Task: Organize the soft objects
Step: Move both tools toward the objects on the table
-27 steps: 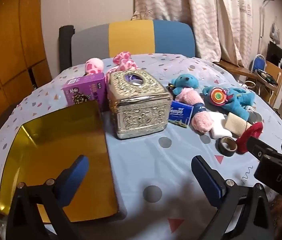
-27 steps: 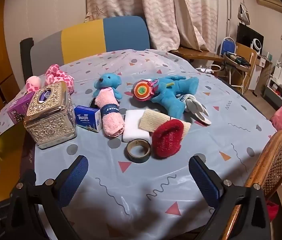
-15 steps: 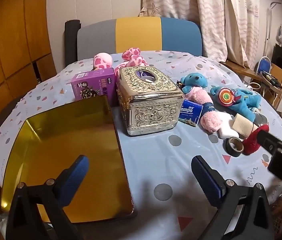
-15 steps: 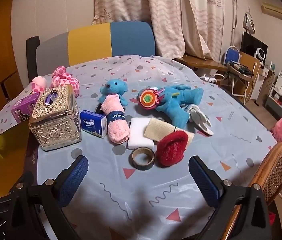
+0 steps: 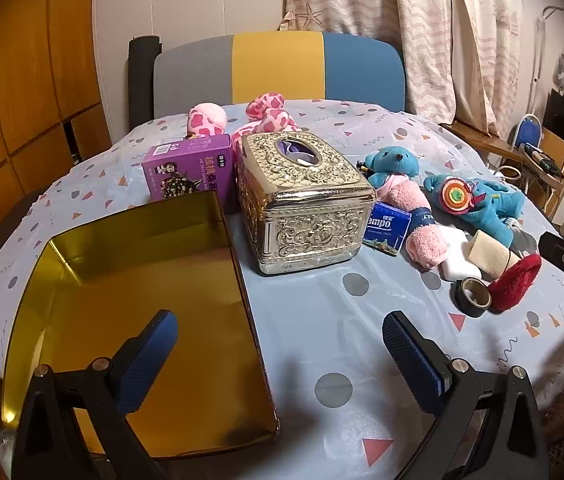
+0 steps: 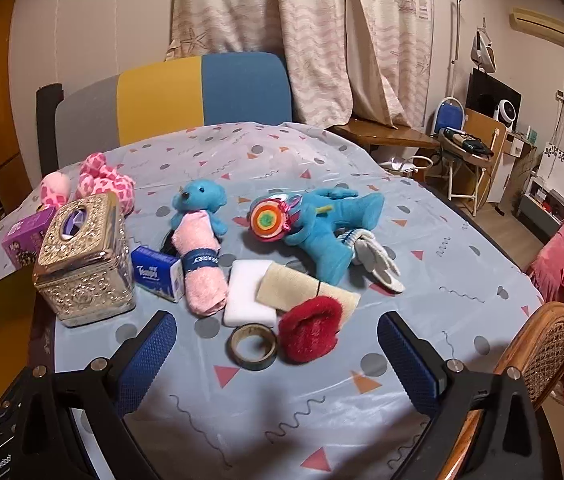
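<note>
Both tongs, left (image 5: 280,344) and right (image 6: 276,344), hang apart and empty (2 blue pads each) over the patterned surface (image 6: 441,248); the fuzzy red pouch (image 6: 309,328) lies lower centre, beside the gold rectangular tray (image 5: 142,280).

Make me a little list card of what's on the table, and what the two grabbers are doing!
Tray: gold tray, nothing in it
Hard things: silver tissue box, purple box, tape roll
Soft toys: blue teddy, blue plush, pink spotted plush
Other soft things: pink rolled towel, red fuzzy pad
Left gripper: open, holding nothing
Right gripper: open, holding nothing
</note>
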A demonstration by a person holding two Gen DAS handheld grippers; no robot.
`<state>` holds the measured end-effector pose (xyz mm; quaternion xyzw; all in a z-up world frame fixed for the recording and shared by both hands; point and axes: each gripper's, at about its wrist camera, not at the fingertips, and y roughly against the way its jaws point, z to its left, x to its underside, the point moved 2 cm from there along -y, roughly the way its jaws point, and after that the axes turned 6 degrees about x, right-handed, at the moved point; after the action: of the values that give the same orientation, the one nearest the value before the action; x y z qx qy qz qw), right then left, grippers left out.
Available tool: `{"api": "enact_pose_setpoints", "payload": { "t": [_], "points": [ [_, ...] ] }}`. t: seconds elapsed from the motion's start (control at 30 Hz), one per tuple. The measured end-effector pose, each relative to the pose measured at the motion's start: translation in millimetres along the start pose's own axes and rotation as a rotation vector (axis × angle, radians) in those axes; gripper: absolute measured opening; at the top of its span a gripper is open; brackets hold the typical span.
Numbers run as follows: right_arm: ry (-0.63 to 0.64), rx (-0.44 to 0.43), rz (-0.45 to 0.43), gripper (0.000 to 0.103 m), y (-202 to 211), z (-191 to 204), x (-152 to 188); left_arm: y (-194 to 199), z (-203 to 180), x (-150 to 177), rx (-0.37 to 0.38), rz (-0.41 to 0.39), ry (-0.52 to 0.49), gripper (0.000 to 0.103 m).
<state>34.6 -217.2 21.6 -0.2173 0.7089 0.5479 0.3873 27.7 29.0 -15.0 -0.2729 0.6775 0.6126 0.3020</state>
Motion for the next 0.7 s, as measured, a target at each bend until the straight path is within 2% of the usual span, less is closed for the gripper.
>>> {"api": "enact_pose_setpoints", "payload": {
  "t": [0.43,0.7],
  "points": [
    [-0.097,0.001,0.009,0.103,-9.8,-42.6,-12.6,-0.2,-8.6,-0.5,0.044,0.002,-0.022,0.103],
    [-0.160,-0.018,0.033,0.103,-14.5,-64.1,-11.1,-3.6,-13.5,1.4,0.073,0.036,-0.012,0.103]
  ]
}}
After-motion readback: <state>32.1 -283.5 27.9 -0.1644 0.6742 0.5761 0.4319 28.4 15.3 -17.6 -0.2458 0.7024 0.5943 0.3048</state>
